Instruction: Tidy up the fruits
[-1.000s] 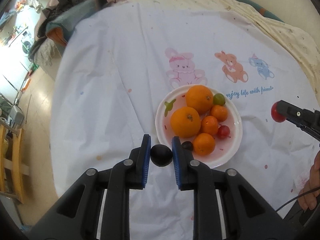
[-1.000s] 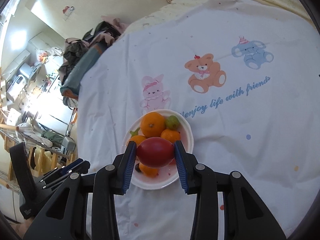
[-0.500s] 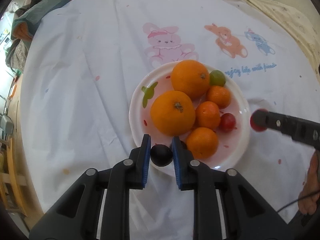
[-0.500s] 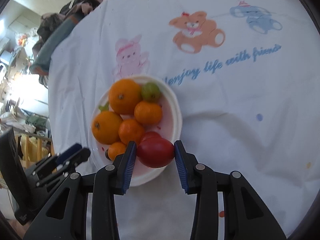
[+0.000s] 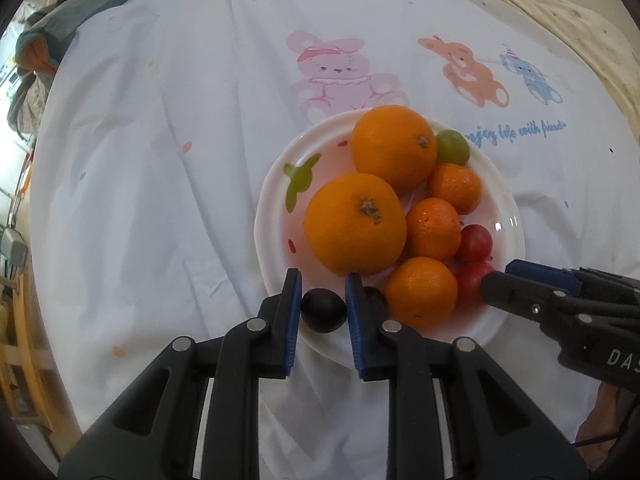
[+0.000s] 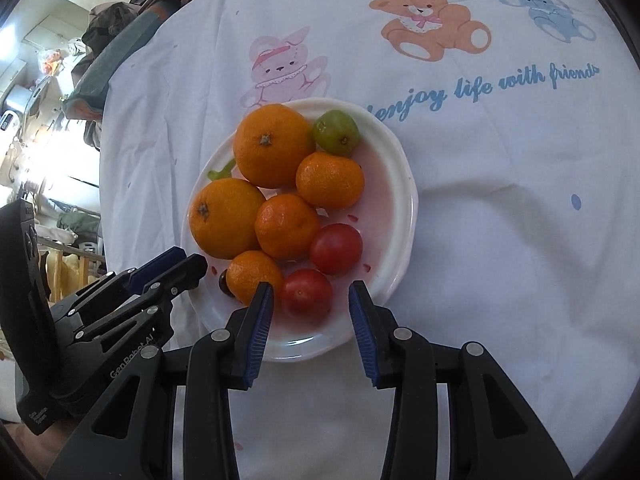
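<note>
Now the left gripper (image 5: 323, 312) pinches a dark plum (image 5: 323, 311) between its blue pads at the near rim of the white plate (image 6: 402, 216). Opposite, the right gripper (image 6: 311, 314) stands spread wide around a red tomato (image 6: 306, 292) lying on the plate beside 5 oranges, untouched by either pad.

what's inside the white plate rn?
On the white plate: two big oranges, three small mandarins, a green fruit, two red fruits. A dark fruit is mostly hidden behind a mandarin.
</note>
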A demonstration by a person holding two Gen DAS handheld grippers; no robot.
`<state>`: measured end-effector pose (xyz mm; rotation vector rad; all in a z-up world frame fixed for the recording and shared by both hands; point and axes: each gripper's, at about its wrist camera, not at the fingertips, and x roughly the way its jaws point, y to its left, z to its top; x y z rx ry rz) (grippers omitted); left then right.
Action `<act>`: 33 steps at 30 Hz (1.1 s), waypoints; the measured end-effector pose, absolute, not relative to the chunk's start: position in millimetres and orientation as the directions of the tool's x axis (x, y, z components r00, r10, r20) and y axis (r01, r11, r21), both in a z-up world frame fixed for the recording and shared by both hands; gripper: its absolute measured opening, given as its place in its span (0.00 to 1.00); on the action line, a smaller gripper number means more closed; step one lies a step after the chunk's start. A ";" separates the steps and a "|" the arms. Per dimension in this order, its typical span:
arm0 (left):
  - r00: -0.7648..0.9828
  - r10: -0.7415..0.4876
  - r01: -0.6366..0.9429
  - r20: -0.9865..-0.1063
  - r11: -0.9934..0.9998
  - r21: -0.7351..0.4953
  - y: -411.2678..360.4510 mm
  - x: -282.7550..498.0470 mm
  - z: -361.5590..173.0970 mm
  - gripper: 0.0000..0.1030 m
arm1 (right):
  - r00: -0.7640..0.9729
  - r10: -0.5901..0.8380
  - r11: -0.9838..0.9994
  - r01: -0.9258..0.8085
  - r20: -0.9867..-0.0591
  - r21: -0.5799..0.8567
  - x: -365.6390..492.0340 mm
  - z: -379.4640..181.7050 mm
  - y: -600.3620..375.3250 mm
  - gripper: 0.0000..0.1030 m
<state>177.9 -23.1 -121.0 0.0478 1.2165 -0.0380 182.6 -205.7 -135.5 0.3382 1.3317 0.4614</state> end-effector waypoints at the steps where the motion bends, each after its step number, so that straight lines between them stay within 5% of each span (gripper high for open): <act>1: 0.345 -0.007 0.064 -0.939 0.998 0.016 -24.4 177.8 -120.8 0.19 | 0.170 0.505 0.863 -0.124 -0.846 0.490 182.8 -135.9 -205.9 0.41; 4: 0.340 -0.018 0.066 -0.940 0.998 0.005 -25.5 179.0 -119.1 0.28 | 0.176 0.509 0.861 -0.107 -0.843 0.498 184.5 -136.2 -206.9 0.41; 9: 0.362 0.002 0.043 -0.932 0.999 0.019 -25.3 177.4 -114.5 0.75 | 0.205 0.493 0.870 -0.100 -0.846 0.483 185.6 -131.6 -210.2 0.50; 11: 0.365 -0.006 0.049 -0.931 0.999 0.012 -26.1 177.0 -113.2 0.75 | 0.234 0.482 0.876 -0.115 -0.844 0.468 185.4 -125.9 -210.2 0.66; 16: 0.419 0.076 0.018 -0.905 0.996 0.092 -24.9 172.8 -101.7 0.75 | 0.278 0.502 0.863 -0.114 -0.819 0.491 187.9 -112.1 -215.7 0.74; 20: 0.455 0.077 0.000 -0.887 0.996 0.086 -20.1 170.9 -87.7 0.75 | 0.290 0.504 0.862 -0.098 -0.814 0.498 188.7 -108.5 -223.2 0.75; 23: 0.479 0.057 -0.033 -0.876 0.998 0.047 -13.7 162.7 -75.0 0.75 | 0.313 0.533 0.838 -0.071 -0.786 0.541 182.6 -98.3 -235.6 0.88; 26: 0.515 0.068 -0.050 -0.854 0.998 0.049 -11.1 150.7 -58.0 0.76 | 0.336 0.540 0.835 -0.095 -0.772 0.542 172.5 -80.3 -242.3 0.89; 29: 0.548 0.055 -0.052 -0.835 0.998 0.032 -9.3 138.0 -36.9 0.90 | 0.376 0.544 0.830 -0.112 -0.750 0.546 159.4 -59.1 -247.4 0.93; 33: 0.564 0.009 -0.033 -0.825 0.999 -0.012 -2.6 119.6 -12.9 0.93 | 0.439 0.518 0.850 -0.170 -0.734 0.498 135.8 -32.8 -249.1 0.96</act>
